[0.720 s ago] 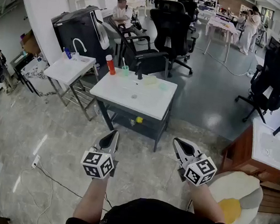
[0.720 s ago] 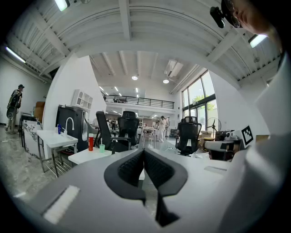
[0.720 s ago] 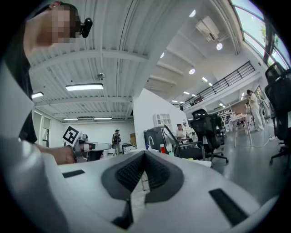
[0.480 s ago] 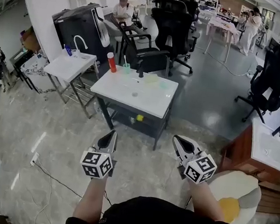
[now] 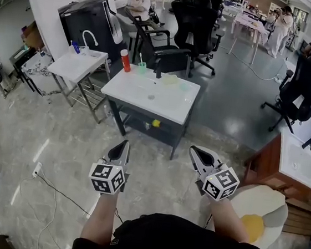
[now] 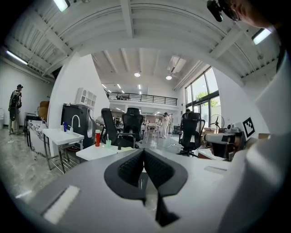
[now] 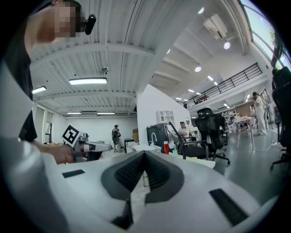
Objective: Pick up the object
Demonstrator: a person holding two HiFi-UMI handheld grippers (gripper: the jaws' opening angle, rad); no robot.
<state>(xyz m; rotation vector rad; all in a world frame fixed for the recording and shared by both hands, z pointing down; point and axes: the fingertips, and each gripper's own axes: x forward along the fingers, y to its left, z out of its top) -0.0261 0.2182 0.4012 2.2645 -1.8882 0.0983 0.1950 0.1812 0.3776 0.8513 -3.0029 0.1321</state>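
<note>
The white left hand-held gripper (image 5: 123,147) and right hand-held gripper (image 5: 198,153) are held low in the frame, jaws pressed together and empty, nothing being within reach. The object is probably on the white-topped desk (image 5: 163,106), upper centre, well apart.

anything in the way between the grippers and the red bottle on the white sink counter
Nothing visible. Only bare floor lies between the shut left gripper, the shut right gripper and the sink counter. The red bottle stands at its far left corner, a green cup beside it.
</note>
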